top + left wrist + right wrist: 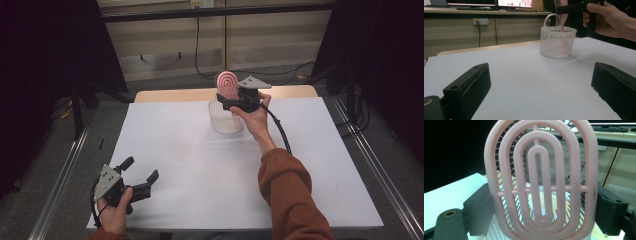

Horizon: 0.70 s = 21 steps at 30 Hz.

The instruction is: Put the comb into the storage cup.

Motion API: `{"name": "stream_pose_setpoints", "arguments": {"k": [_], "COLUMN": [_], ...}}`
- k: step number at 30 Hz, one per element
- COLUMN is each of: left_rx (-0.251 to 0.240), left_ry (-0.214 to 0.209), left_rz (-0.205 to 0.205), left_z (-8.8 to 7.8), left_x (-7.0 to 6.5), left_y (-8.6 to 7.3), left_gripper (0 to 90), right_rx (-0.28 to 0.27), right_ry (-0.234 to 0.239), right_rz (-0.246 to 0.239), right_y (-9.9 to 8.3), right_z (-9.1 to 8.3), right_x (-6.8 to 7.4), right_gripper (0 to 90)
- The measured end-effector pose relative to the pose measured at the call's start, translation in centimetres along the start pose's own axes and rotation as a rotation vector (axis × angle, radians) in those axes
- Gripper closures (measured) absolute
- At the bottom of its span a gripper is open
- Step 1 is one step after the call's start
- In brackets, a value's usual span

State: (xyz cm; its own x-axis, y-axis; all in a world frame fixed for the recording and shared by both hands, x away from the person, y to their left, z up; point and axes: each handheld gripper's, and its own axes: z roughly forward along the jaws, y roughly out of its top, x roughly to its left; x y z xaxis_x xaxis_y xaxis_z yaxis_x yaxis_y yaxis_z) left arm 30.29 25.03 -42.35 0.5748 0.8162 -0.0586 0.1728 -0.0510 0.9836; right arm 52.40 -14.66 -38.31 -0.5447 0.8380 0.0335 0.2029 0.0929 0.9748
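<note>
A pink oval hairbrush (227, 84) stands upright with its handle down in a white slatted basket (225, 121) at the far middle of the table. My right gripper (223, 101) is at the brush head, just above the basket rim. In the right gripper view the brush head (541, 182) faces me, and the two black jaws stand wide at its left and right edges; I see no pad pressing on it. The left gripper view shows the basket (557, 42) with the brush (562, 22) in it. My left gripper (143, 167) rests open and empty at the near left.
A white sheet (200, 165) covers the table; a strip of bare wood (170, 94) shows along its far edge. Metal rails run down both sides of the table. Black stands and cables sit on the floor behind it. Monitors (489, 3) stand on a far desk.
</note>
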Motion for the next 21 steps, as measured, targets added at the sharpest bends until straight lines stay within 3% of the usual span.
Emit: {"name": "stream_pose_setpoints", "arguments": {"k": [9, 21], "left_rx": [-0.002, 0.0], "left_ry": [0.002, 0.001], "left_rz": [-0.005, -0.003], "left_z": [0.1, 0.0], "left_x": [0.0, 0.0], "left_y": [0.0, 0.0], "left_gripper": [2.6, 2.6], "right_rx": [0.012, 0.062], "right_ry": [0.007, 0.069], "right_rz": [0.007, 0.003], "right_y": [-0.1, 0.1], "right_z": [0.5, 1.6], "right_x": [0.4, 1.3], "right_gripper": [14.1, 12.2]}}
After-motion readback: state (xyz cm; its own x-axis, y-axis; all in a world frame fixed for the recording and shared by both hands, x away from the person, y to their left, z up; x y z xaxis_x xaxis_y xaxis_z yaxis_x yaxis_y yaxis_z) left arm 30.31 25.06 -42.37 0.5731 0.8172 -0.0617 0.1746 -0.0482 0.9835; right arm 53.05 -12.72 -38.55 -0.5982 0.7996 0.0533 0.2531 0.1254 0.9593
